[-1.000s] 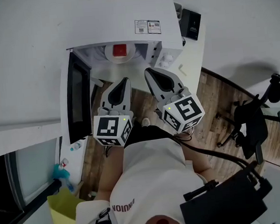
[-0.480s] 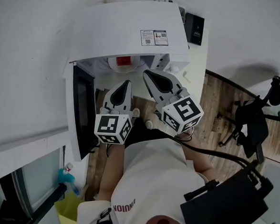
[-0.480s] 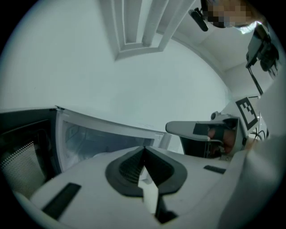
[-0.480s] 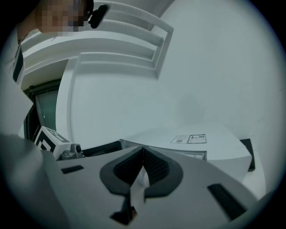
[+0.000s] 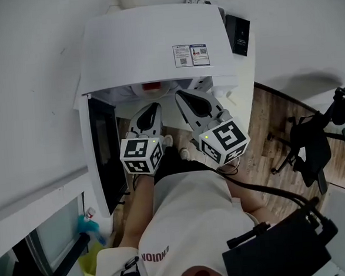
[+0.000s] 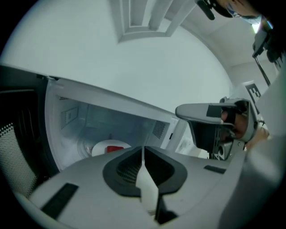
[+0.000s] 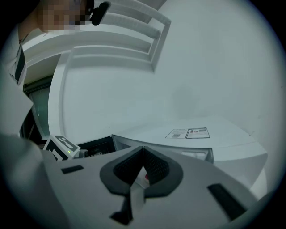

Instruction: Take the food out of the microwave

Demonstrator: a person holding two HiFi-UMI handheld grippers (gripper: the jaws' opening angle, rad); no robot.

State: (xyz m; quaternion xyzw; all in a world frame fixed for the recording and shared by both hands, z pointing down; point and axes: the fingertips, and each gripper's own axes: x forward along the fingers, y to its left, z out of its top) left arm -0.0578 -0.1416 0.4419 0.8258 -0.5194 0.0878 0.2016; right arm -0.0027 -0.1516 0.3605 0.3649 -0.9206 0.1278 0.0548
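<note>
Red food [image 5: 152, 86] on a white plate [image 6: 99, 146] sits inside the open microwave [image 5: 154, 41], at the upper centre of the head view, mostly tucked under the oven's top front edge. Both tools are just below it at the mouth of the cavity. The left gripper [image 5: 153, 107] points up the frame at the plate, with its tips near the plate but apart from it. The right gripper [image 5: 181, 95] is beside it on the right, and its tips are level with the oven's front edge.

In the left gripper view the jaws are pressed together with nothing between them. The food lies beyond them, a little left of the tips, on the cavity floor. In the right gripper view the jaws also meet at the tips and hold nothing. A sliver of red and white shows through the gap behind the tips.

The door [image 5: 103, 151], with a dark window, hangs swung out along the left side of the head view. Two stickers [image 5: 191, 54] lie on the oven's white top. The oven stands on a white counter [image 5: 243, 70] against a white wall, and a black box [image 5: 238, 34] stands at the upper right. A wood floor [image 5: 265, 122] shows to the right, where a black chair [image 5: 314, 148] stands.
</note>
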